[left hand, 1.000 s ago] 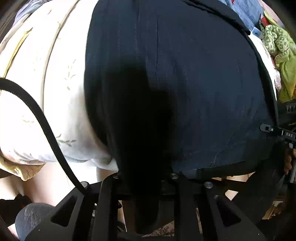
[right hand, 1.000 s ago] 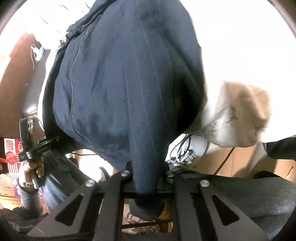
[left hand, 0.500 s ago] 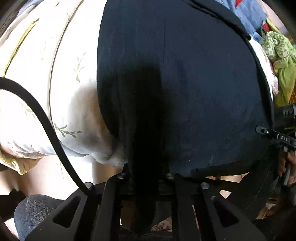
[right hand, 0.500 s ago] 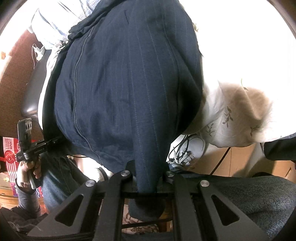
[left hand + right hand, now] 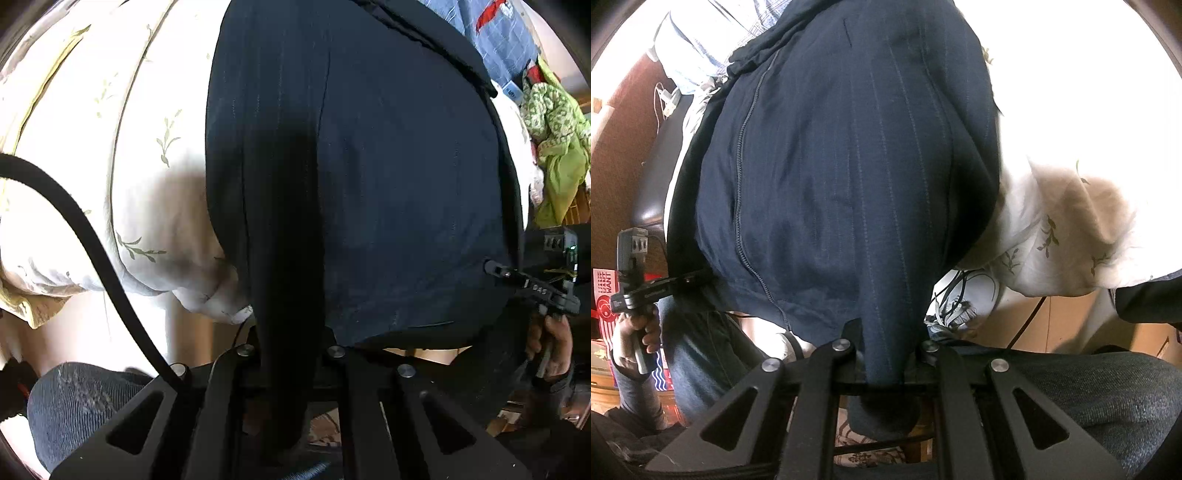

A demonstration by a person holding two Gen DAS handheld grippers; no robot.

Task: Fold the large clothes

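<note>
A large navy pinstriped zip-up garment [image 5: 388, 166] lies spread over a white bed sheet with a leaf print [image 5: 140, 155]; it also fills the right wrist view [image 5: 849, 177], its zipper running down the left side. My left gripper [image 5: 291, 354] is shut on a bunched edge of the garment at the bed's near edge. My right gripper [image 5: 886, 354] is shut on another bunched edge of it. Each gripper appears in the other's view, held in a hand: the right one in the left wrist view [image 5: 535, 288], the left one in the right wrist view [image 5: 639, 288].
A green patterned cloth [image 5: 554, 147] and a blue checked cloth [image 5: 491, 33] lie at the far right of the bed. A light blue shirt [image 5: 713, 40] lies beyond the garment. Cables [image 5: 960, 302] hang below the sheet's edge. My jeans-clad legs [image 5: 1089, 398] are below.
Both grippers have drawn the held edges of the garment nearer over the bed's edge; more of the leaf-print sheet shows beside it. Both stay shut on it.
</note>
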